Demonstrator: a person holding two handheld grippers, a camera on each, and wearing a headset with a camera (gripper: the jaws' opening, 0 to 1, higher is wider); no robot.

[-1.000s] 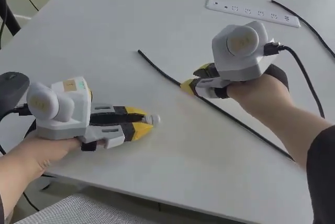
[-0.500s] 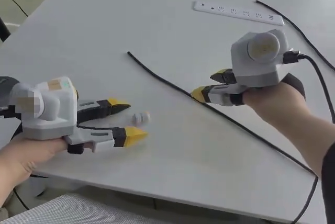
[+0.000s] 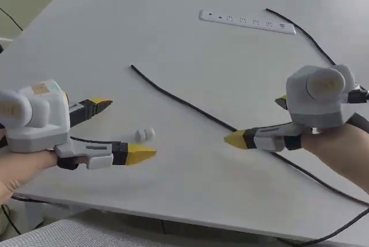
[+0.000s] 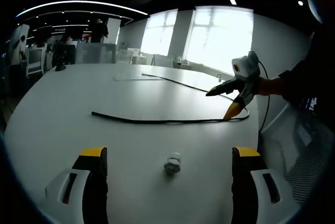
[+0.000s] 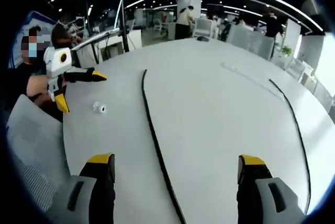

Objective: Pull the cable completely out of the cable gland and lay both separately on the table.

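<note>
Final step, as I judge: my left gripper [image 3: 131, 128] and right gripper [image 3: 252, 120], both spread empty, flank the small white plastic cable gland [image 3: 145, 134] on the white table [image 3: 173, 39], with the thin black cable [image 3: 190, 105] apart at its 2 o'clock, so only withdrawal should remain.

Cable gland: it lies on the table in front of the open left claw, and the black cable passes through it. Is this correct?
Not fully. The cable gland lies on the table in front of the open left claw, but the black cable lies apart from it, not through it. The left gripper view shows this.
</note>
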